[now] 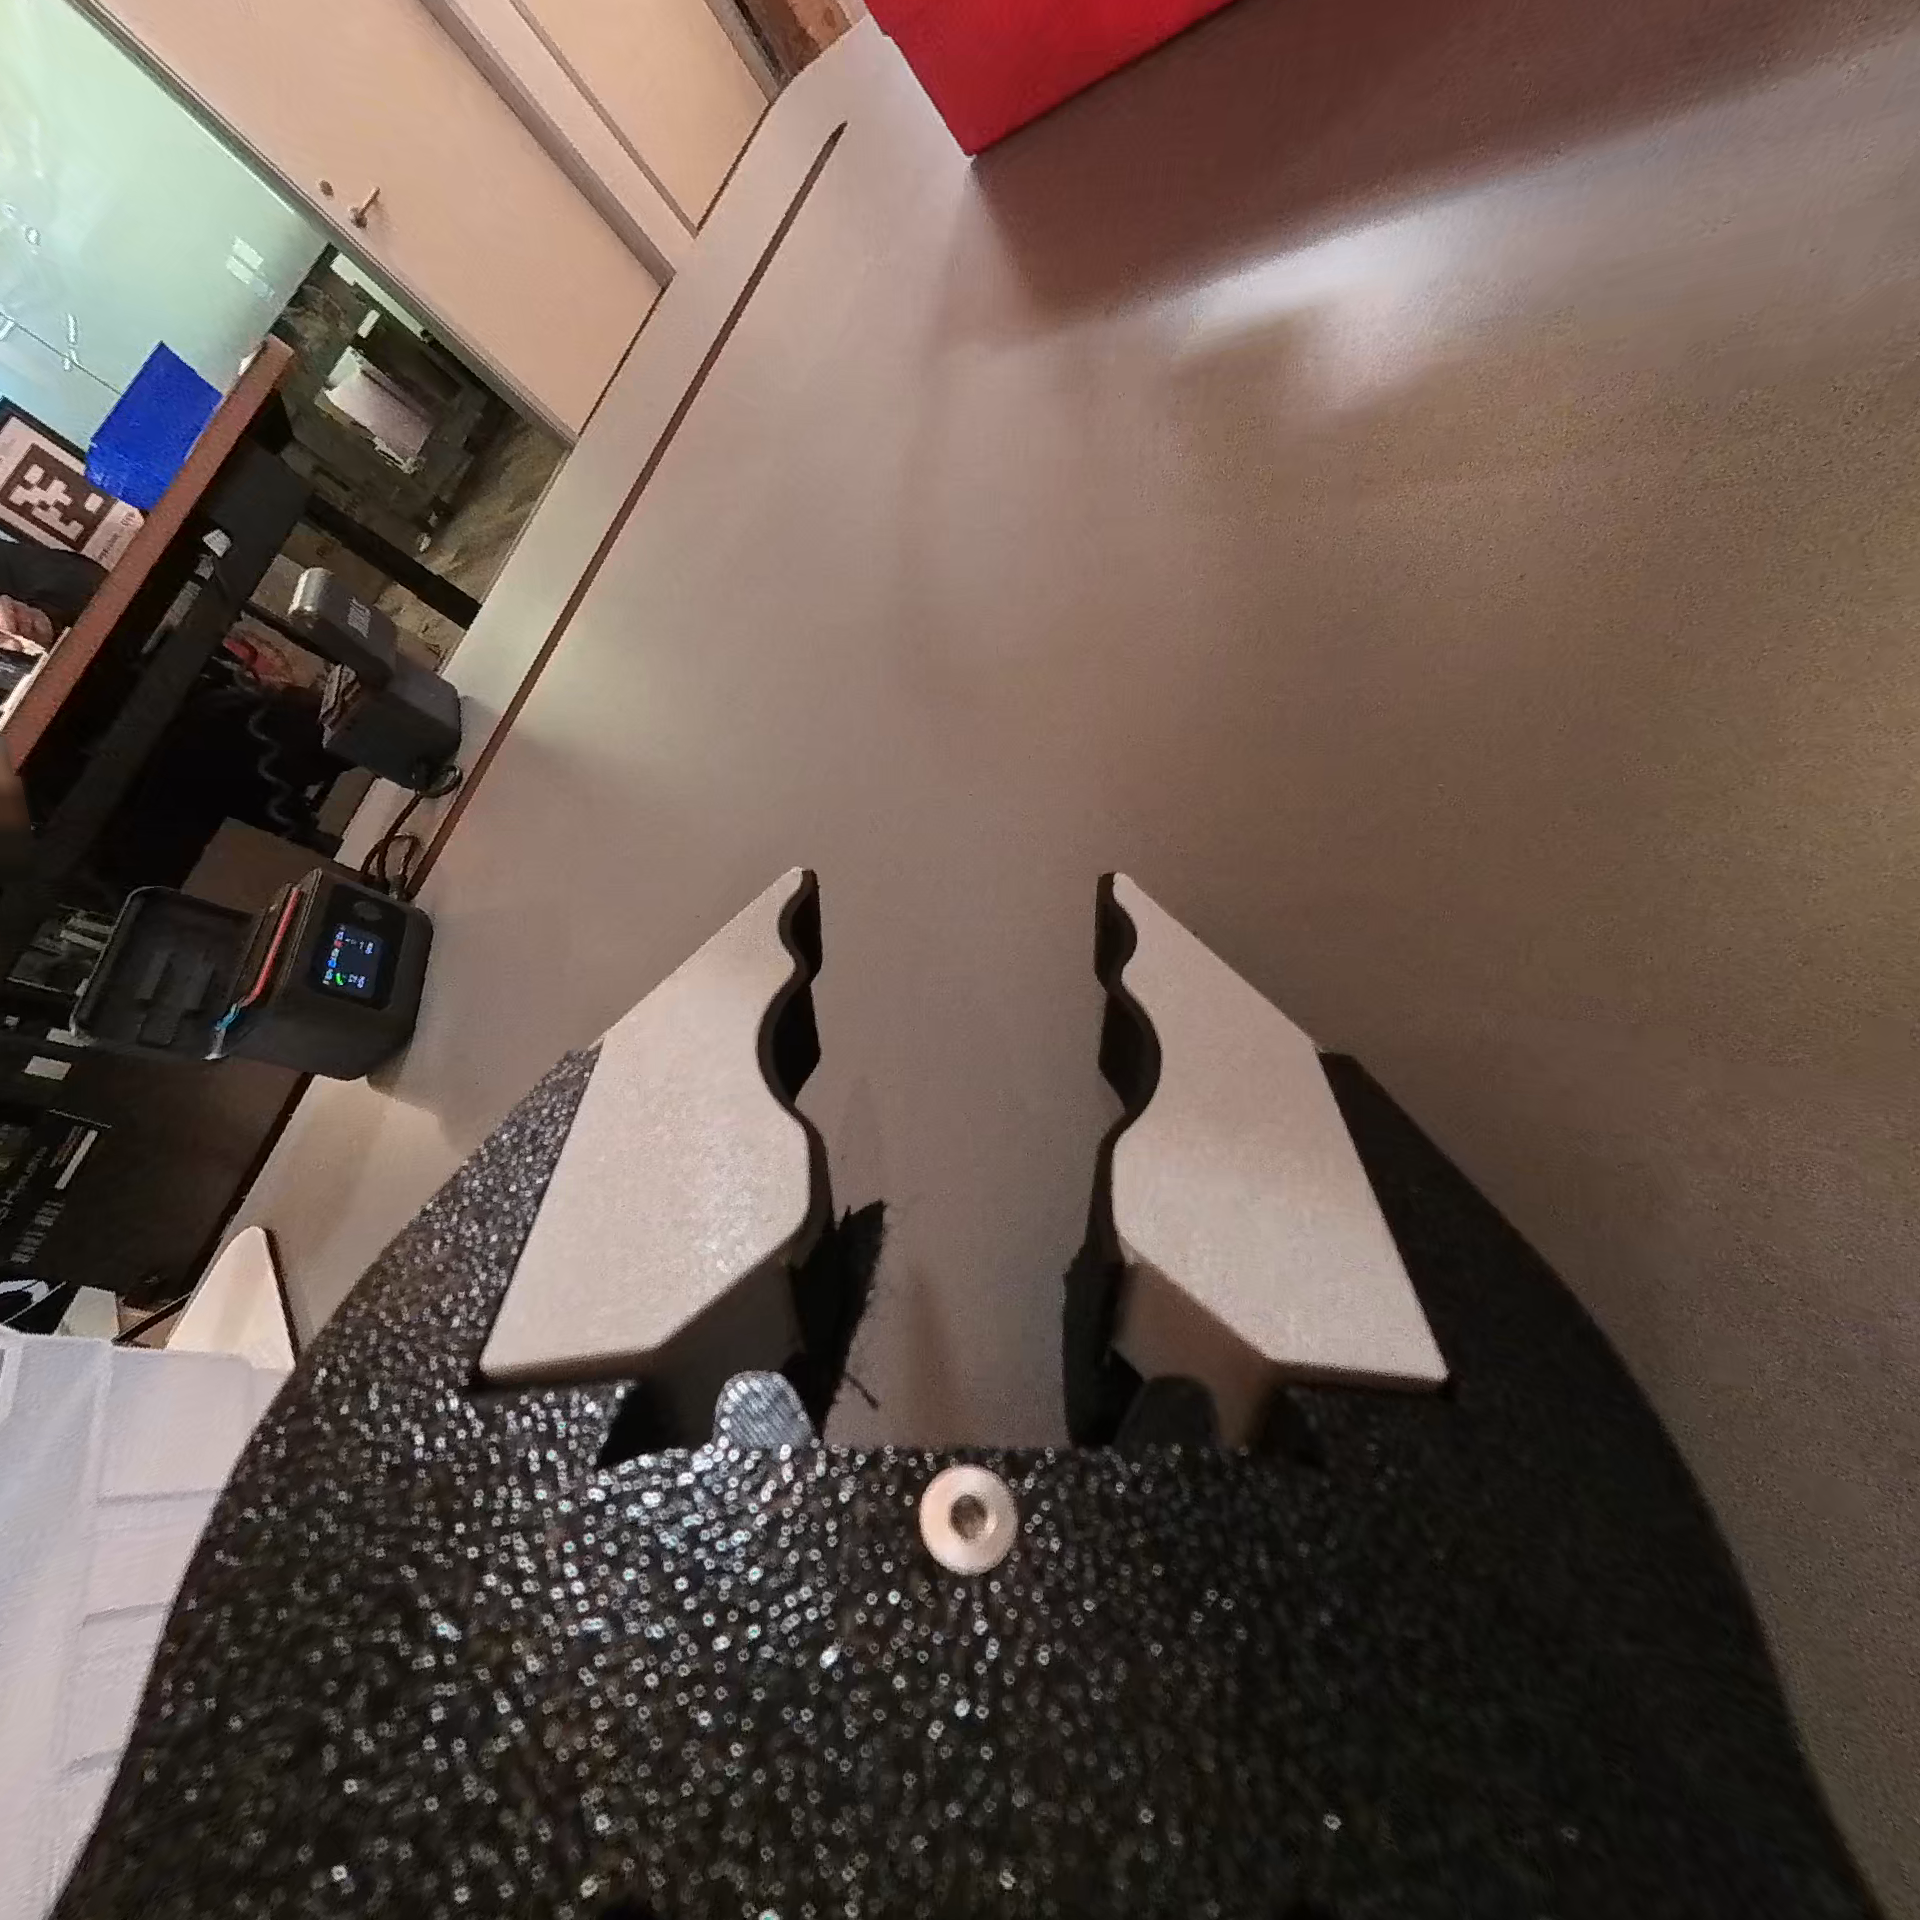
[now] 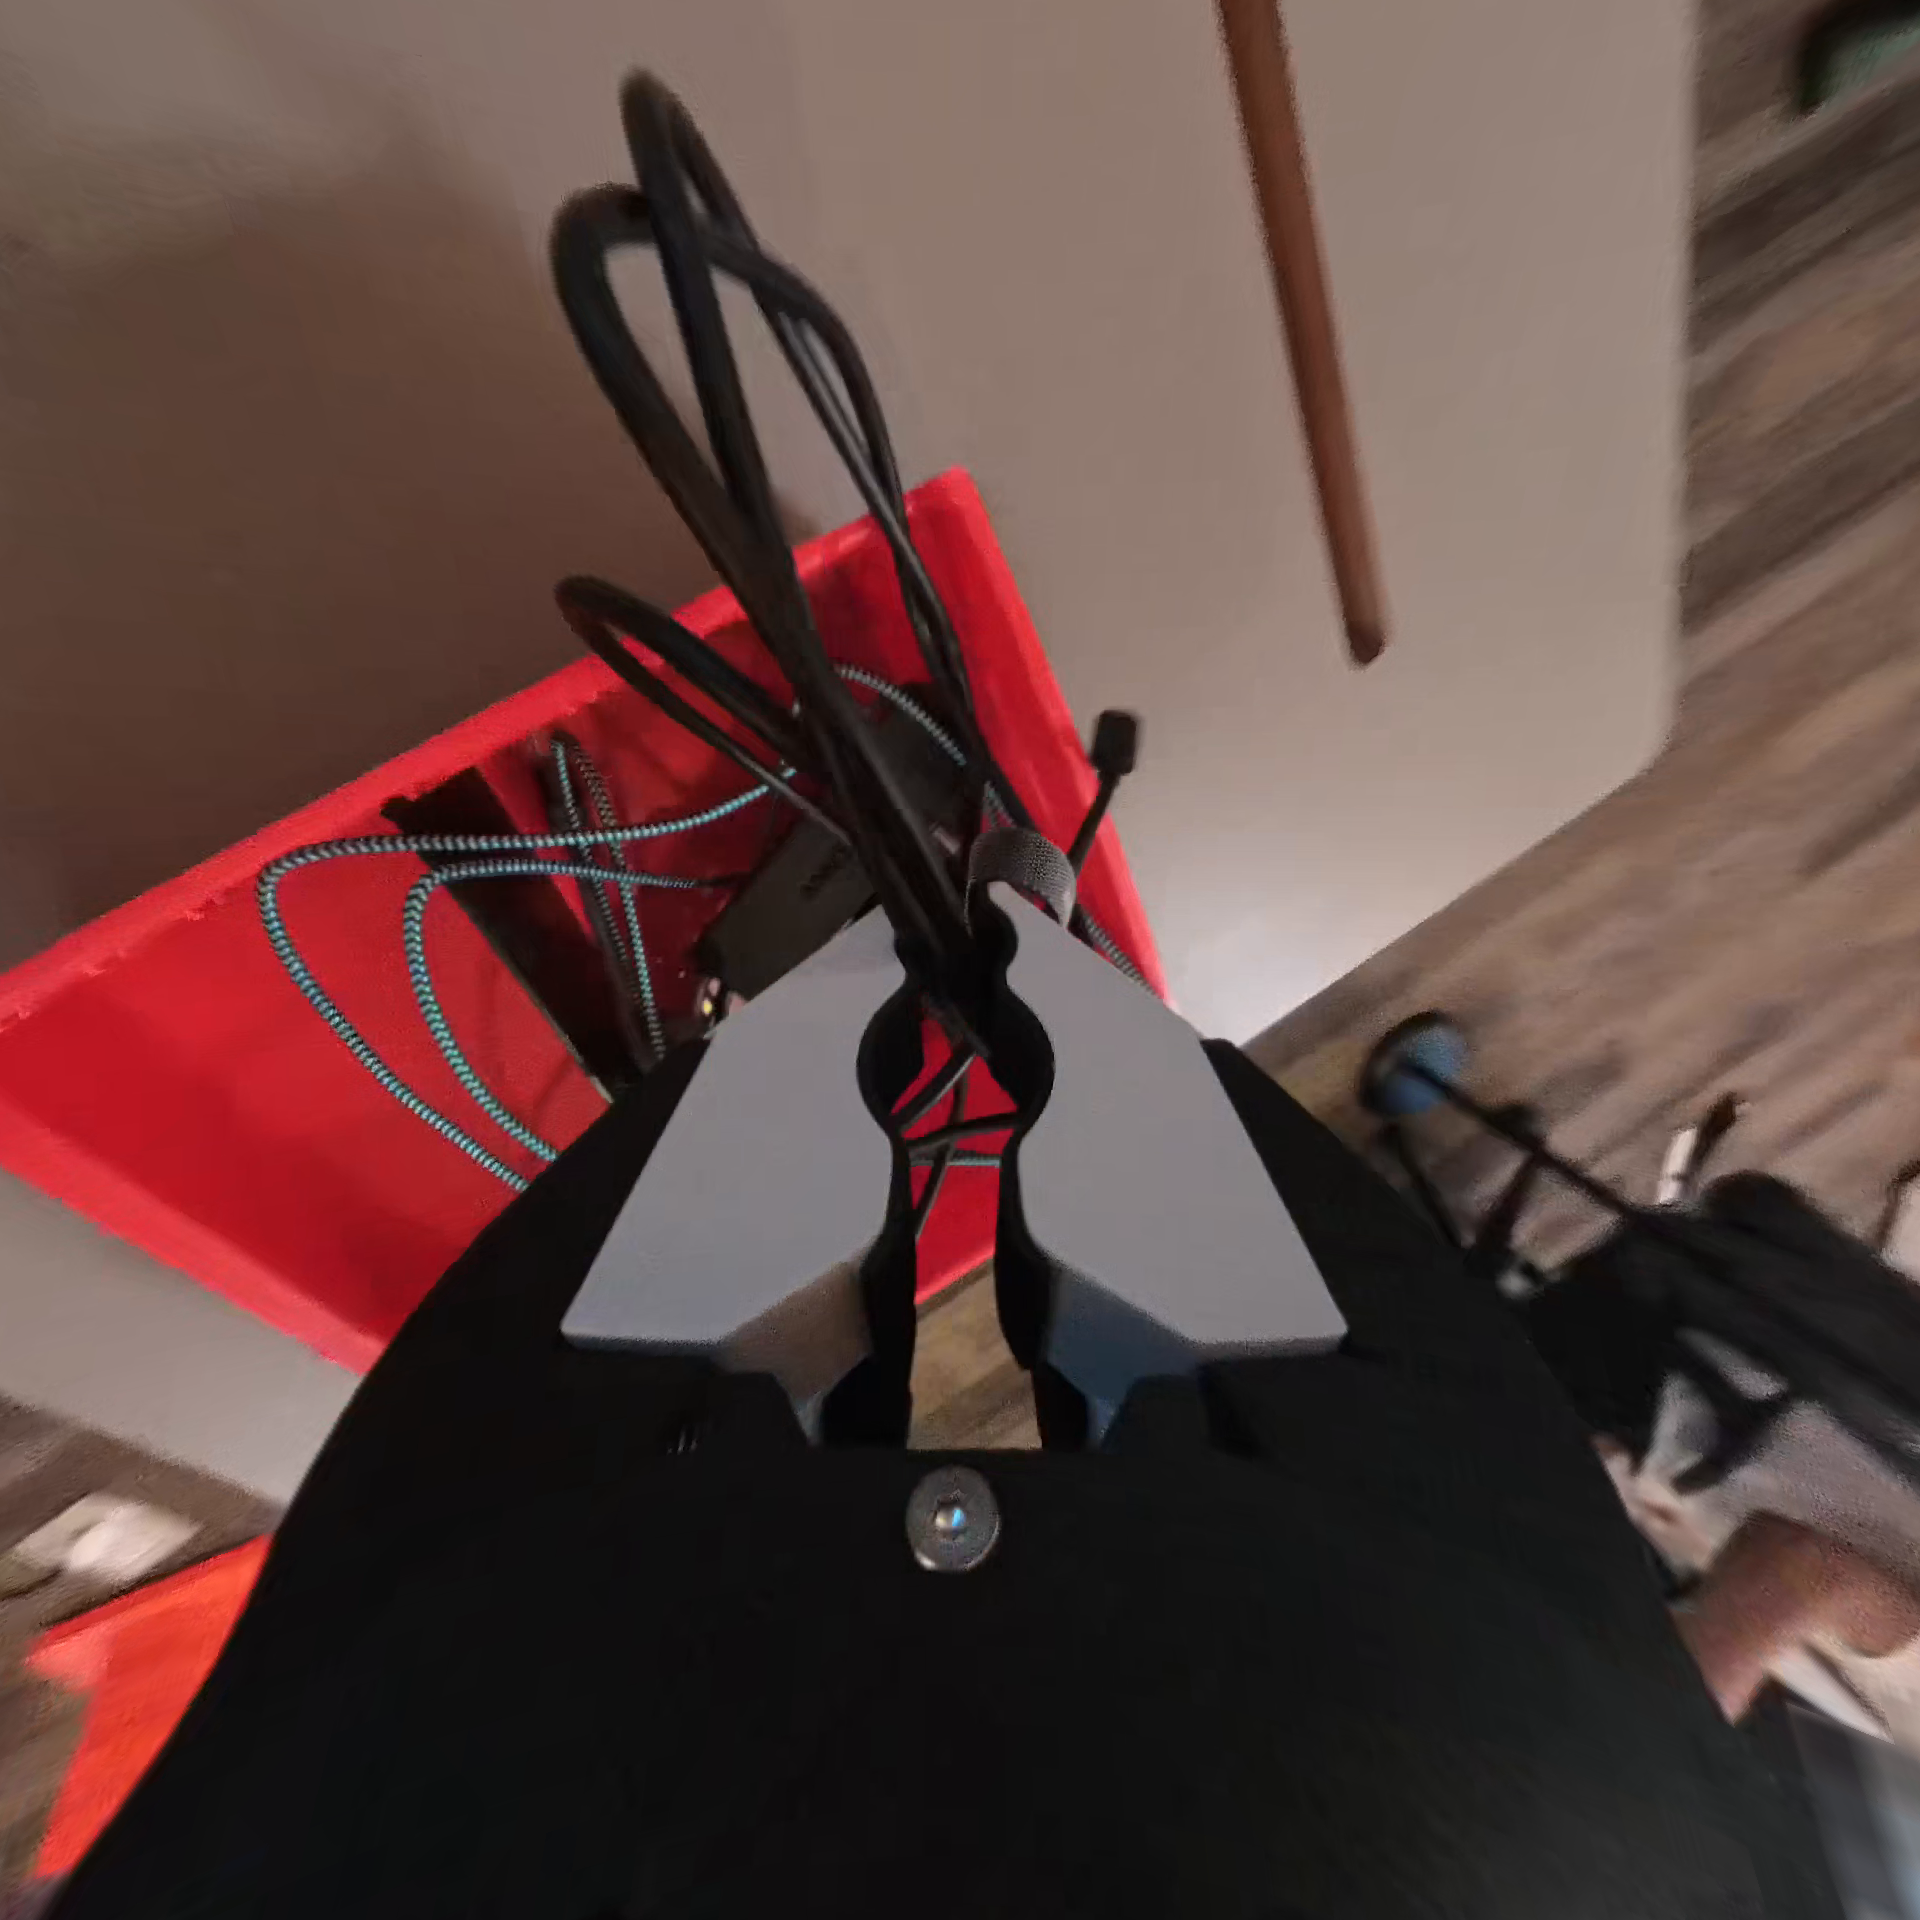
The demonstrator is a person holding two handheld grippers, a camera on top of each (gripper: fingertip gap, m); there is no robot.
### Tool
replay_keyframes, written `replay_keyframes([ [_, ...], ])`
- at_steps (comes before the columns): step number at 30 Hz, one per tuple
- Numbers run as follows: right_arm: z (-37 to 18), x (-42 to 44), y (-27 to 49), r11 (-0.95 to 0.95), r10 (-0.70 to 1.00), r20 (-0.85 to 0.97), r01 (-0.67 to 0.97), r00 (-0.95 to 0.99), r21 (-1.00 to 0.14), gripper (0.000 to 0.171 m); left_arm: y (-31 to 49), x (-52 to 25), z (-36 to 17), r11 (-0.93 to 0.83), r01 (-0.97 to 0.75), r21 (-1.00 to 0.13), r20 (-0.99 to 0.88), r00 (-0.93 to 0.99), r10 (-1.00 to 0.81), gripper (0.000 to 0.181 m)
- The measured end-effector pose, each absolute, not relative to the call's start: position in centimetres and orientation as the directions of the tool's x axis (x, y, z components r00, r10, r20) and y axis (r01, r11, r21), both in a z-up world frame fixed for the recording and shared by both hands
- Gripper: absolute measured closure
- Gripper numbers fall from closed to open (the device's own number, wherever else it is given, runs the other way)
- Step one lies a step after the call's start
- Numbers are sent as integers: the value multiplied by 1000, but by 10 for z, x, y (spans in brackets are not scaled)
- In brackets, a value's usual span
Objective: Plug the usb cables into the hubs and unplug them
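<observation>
In the left wrist view, the left gripper point(image 1: 958, 904) hangs over a bare grey tabletop point(image 1: 1299, 675) with its two pale fingers point(image 1: 707, 1091) spread wide and only table surface showing between them. Far ahead of the tips and a little to the right, a corner of the red box point(image 1: 1039, 62) sits on the table. Off to the left of the fingers, past the table edge, a small dark device with a lit screen point(image 1: 348, 961) stands among shelves and clutter.

In the right wrist view, the right gripper point(image 2: 951, 914) has its fingers drawn nearly together, pinching a bundle of black cables point(image 2: 727, 395) at the tips. The loops of that bundle rise ahead of the tips, and a dark fabric strap point(image 2: 1023, 857) wraps the bundle just beside the right fingertip. Directly beyond and below the tips lies the open red box point(image 2: 208, 1060), with a teal-and-black braided cable point(image 2: 416, 997) coiled inside to the left of the fingers and a black hub point(image 2: 800, 904) touching the tangle just ahead of the left finger. This view is blurred, so I cannot tell which cable end goes where.
</observation>
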State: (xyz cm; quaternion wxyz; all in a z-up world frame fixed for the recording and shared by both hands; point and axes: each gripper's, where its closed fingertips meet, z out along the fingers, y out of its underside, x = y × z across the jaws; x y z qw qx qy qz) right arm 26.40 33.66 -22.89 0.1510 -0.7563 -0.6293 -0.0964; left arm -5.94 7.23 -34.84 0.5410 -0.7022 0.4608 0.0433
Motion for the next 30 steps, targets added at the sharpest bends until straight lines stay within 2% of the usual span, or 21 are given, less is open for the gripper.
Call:
replay_keyframes([
  [3,-248,277,330,-243,942,228,969,245,-37,168,73,-60,-349,9,-693,-721,-558,573,-601,130],
  [7,-272,289,324,-242,958,180,966,224,87,167,74,-60,-349,7,-691,-723,-554,574,-603,130],
  [16,-305,277,312,-264,964,68,949,256,173,167,76,-60,-350,8,-696,-718,-559,570,-602,132],
  [26,-324,273,315,-292,955,122,930,270,225,164,76,-59,-351,16,-714,-700,-579,554,-599,132],
  [28,-319,282,313,-306,949,160,912,270,275,153,76,-59,-351,18,-717,-696,-583,551,-597,132],
  [30,-305,292,313,-355,927,231,890,295,287,127,76,-60,-351,19,-717,-697,-583,551,-597,132],
])
